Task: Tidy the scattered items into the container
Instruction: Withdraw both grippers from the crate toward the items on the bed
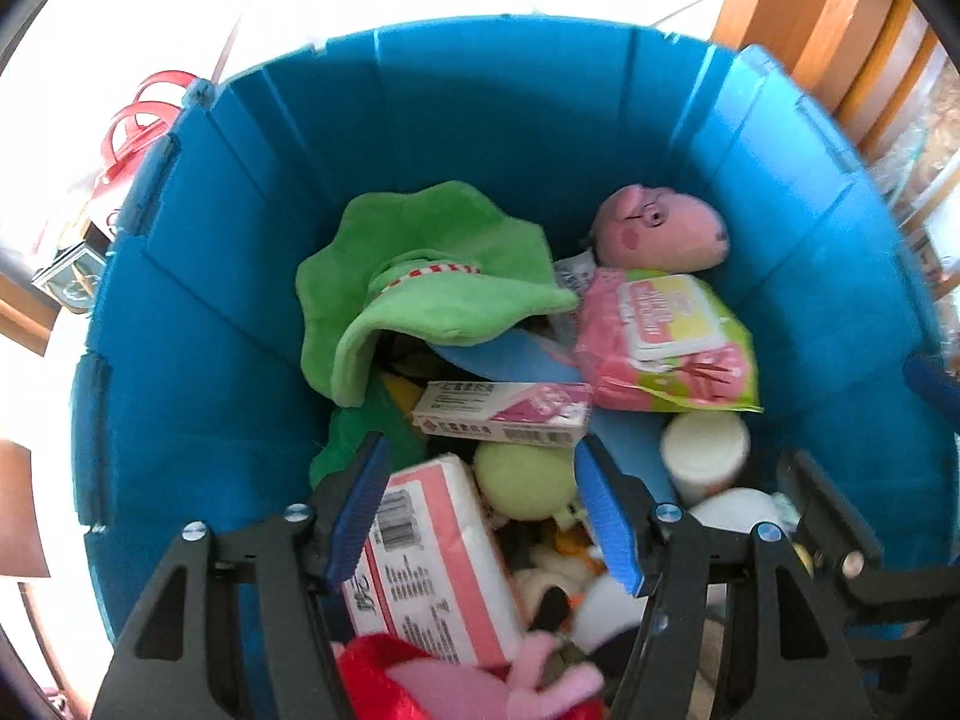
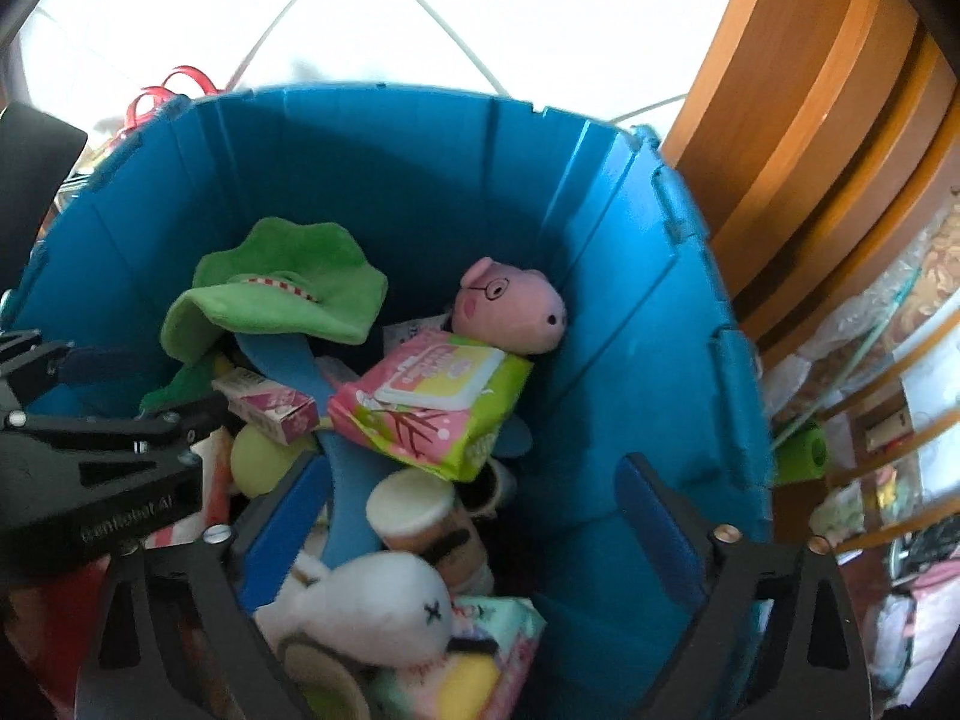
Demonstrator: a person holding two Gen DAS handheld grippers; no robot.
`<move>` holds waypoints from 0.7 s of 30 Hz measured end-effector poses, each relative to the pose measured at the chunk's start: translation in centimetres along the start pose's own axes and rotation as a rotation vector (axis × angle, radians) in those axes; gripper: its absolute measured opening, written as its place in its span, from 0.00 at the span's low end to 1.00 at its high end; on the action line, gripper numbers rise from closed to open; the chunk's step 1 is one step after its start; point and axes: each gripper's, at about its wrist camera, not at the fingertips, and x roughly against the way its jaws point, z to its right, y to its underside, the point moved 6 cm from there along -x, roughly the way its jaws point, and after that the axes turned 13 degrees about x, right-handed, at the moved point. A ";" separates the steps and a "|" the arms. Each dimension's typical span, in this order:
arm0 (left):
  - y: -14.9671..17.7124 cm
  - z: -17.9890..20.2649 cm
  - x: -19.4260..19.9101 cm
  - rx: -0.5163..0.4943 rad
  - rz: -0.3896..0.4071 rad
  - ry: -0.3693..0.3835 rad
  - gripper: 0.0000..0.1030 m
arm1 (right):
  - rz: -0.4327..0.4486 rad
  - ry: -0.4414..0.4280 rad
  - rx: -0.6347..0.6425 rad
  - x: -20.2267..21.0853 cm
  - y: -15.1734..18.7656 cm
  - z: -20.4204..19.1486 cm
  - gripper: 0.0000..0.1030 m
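We see the blue container [image 1: 510,120] crowded: a green plush [image 1: 420,276] far left, a pig plush [image 1: 654,228] far right, its snout pointing right. Our left gripper [image 1: 480,510] hangs half open and empty above a pink box [image 1: 432,564]; our right gripper [image 2: 480,534] gapes wide, gripping nothing.

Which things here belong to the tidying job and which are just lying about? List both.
Job:
blue bin
green plush hat
pink pig plush
wipes pack
white plush
pink box

Lying about:
red ribbon handles
wooden furniture
green roll
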 end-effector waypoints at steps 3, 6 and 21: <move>0.4 0.3 2.3 0.001 0.019 0.016 0.61 | 0.025 0.021 0.019 2.7 0.5 0.1 0.98; 1.3 0.5 4.9 -0.024 0.057 0.016 0.61 | 0.065 0.021 0.017 5.7 0.9 0.1 0.99; 8.1 -2.1 19.3 -0.039 0.312 0.069 0.79 | 0.279 -0.012 0.035 17.5 4.1 -3.2 0.99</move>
